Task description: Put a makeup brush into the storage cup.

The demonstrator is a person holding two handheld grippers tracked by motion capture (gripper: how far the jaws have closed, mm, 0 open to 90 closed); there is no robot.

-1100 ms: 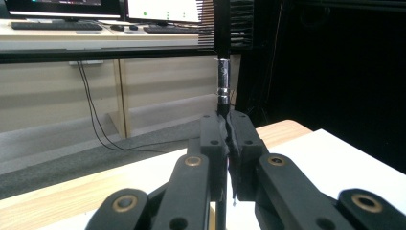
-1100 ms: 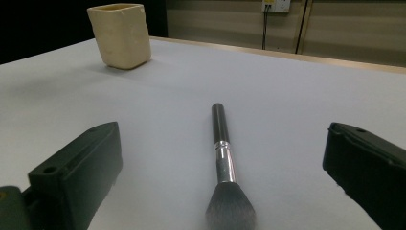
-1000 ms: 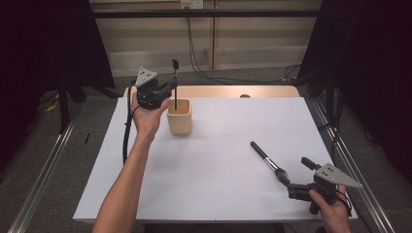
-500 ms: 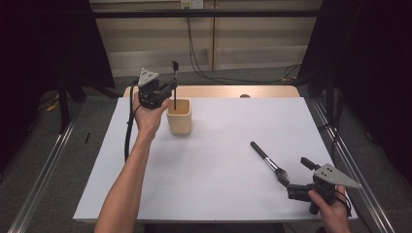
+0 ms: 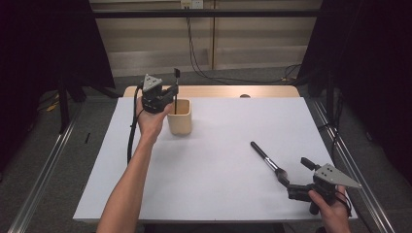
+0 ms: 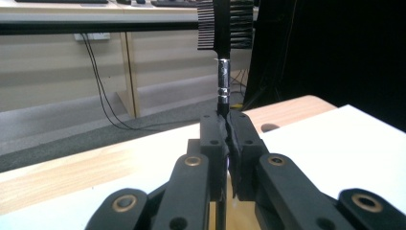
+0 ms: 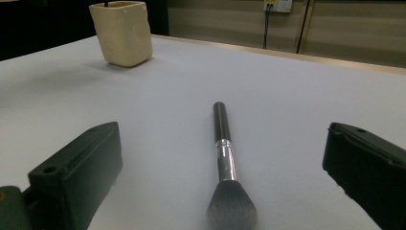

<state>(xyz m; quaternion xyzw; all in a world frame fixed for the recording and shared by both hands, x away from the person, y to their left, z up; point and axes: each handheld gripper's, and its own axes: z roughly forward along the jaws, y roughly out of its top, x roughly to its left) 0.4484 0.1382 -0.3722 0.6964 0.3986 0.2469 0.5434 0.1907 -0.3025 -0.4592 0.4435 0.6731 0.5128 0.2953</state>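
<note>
Left gripper (image 5: 171,93) clamping comb brush (image 6: 225,52) upright, bristles up

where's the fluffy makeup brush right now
In the high view the makeup brush lies flat on the table's right side, bristles toward the open right gripper, far from the cup.

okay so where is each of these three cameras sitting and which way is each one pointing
High view: above the person's side, looking forward and down on the table; both forearms and hands enter from the bottom.
Left gripper view: on the left gripper, looking along its jaws, shut on a comb brush held upright.
Right gripper view: on the right gripper, low over the table, its open jaws either side of the makeup brush.
Shared: high and right gripper views both show the cup and makeup brush.
</note>
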